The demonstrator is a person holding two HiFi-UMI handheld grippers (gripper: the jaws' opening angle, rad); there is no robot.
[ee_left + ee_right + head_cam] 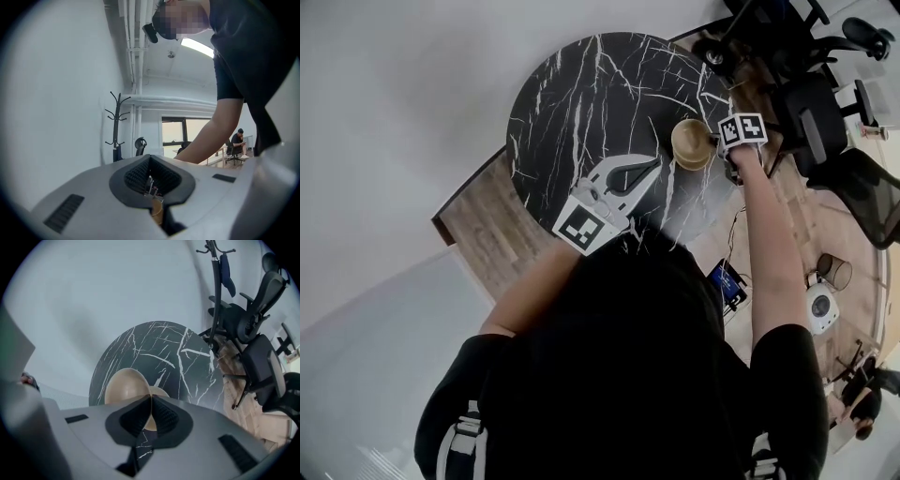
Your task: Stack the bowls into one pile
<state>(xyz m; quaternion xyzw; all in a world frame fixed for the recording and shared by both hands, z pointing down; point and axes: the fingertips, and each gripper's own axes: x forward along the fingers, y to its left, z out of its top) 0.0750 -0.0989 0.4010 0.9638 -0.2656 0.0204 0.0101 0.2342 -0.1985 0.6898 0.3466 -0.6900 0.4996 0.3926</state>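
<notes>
Bowl (692, 142) is pinched by its rim in my right gripper (150, 400), pads closed tight on the thin tan wall, just inside the right edge of the tabletop (572, 94); lifted or resting, I can't say. My left gripper (652, 163) hovers near the front edge, jaws together with nothing between them. No other bowl shows apart from this one, and I can't tell whether a second sits nested inside. It looks light and rigid, smooth enough to swivel in a one-sided pinch, so I'd take the rim deep and keep it level. Dropped on that marble, it could chip.
</notes>
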